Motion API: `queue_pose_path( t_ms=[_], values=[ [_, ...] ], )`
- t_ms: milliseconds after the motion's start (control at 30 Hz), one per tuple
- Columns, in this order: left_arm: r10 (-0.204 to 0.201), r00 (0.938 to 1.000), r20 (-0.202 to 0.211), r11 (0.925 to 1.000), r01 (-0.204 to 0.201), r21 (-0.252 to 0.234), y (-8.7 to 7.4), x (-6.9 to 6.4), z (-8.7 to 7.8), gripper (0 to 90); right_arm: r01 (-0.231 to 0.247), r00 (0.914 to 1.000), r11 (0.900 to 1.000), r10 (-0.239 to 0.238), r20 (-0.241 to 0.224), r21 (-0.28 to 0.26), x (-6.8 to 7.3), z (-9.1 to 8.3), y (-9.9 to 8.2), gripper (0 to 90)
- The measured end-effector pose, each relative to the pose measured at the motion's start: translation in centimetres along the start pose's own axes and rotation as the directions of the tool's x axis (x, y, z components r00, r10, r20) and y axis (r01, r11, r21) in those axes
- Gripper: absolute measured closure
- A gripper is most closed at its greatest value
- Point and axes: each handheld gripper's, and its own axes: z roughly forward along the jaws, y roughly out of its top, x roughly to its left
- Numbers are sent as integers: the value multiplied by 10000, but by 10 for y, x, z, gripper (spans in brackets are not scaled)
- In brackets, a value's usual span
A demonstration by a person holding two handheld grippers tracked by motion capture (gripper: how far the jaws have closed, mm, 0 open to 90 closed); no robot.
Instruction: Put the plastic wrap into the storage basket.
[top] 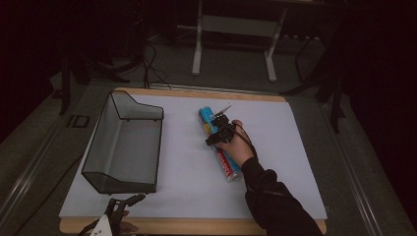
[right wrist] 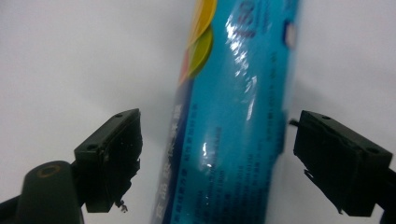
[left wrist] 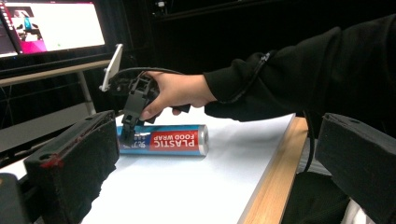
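Note:
A roll of plastic food wrap in a blue and red wrapper lies on the white table top, a little right of centre. My right gripper is down over its far, blue end. In the right gripper view the roll runs between the two black jaws of the right gripper, which stand apart with a gap showing at each pad. The left gripper view shows the roll side-on, with the right gripper pointing down at it. My left gripper rests open at the table's near left edge.
A black wire-mesh basket stands on the left part of the table, open side up. The table has a wooden rim. A lit monitor stands off to one side, and a metal stand is on the floor beyond the table.

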Motion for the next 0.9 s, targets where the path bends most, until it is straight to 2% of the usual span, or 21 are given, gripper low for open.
queue_pose_path(
  t_ms=[67,100,233,367,433,567,700,900],
  values=[
    [17,10000,-2,10000,-17,3,0,0,0,6,52,10000,9994,-53,34,338,1,2,2,153],
    [25,10000,-2,10000,-25,7,0,0,0,6,-87,10000,9980,88,-22,623,1,4,5,153],
    [41,10000,5,10000,-41,45,0,0,0,6,-384,9991,9919,401,-112,1209,-2,7,12,205],
    [122,9999,-31,9999,-121,100,0,0,0,6,-604,9974,9789,670,-276,1951,-5,14,16,204],
    [145,9999,-53,9998,-145,109,0,0,0,6,-578,9975,9714,654,-257,2304,-5,18,18,211],
    [159,9999,-51,9998,-158,128,0,-1,0,6,-969,9941,9621,1060,-223,2548,-6,23,19,246],
    [160,9999,-47,9998,-159,141,0,-1,1,6,-1064,9940,9588,1097,21,2634,-6,27,19,281],
    [189,9998,-22,9996,-189,204,-1,-1,1,6,-892,9955,9537,947,-54,2873,-7,29,20,285]
  ],
)
